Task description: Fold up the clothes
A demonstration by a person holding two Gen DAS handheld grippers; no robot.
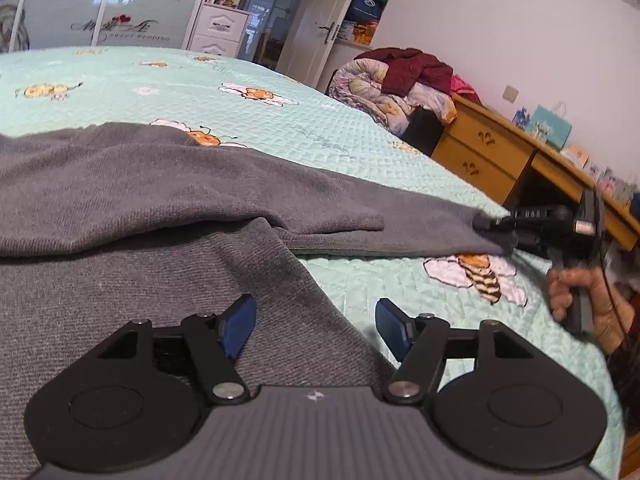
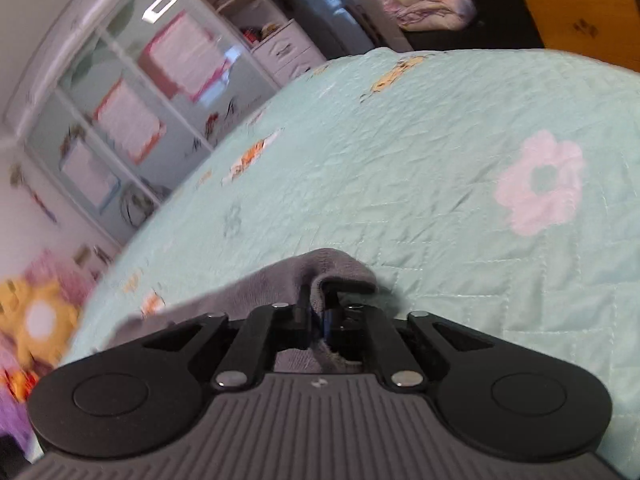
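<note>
Right claw (image 2: pixel 320 304) clamped on grey garment (image 1: pixel 160 200) sleeve end at 3 o'clock, likely for folding inward. Left claw (image 1: pixel 316 328) wide, empty, over garment edge. Garment spread on bed (image 1: pixel 280 120).

Left tool (image 1: pixel 316 328) open over grey garment (image 1: pixel 160 200); right tool (image 1: pixel 490 226) pinching sleeve end

Grey garment (image 1: pixel 120 200) matt ribbed knit; bedspread (image 1: pixel 280 120) quilted, slight sheen

Left tongs (image 1: pixel 316 326) agape, right tongs (image 2: pixel 320 300) clamped.
</note>
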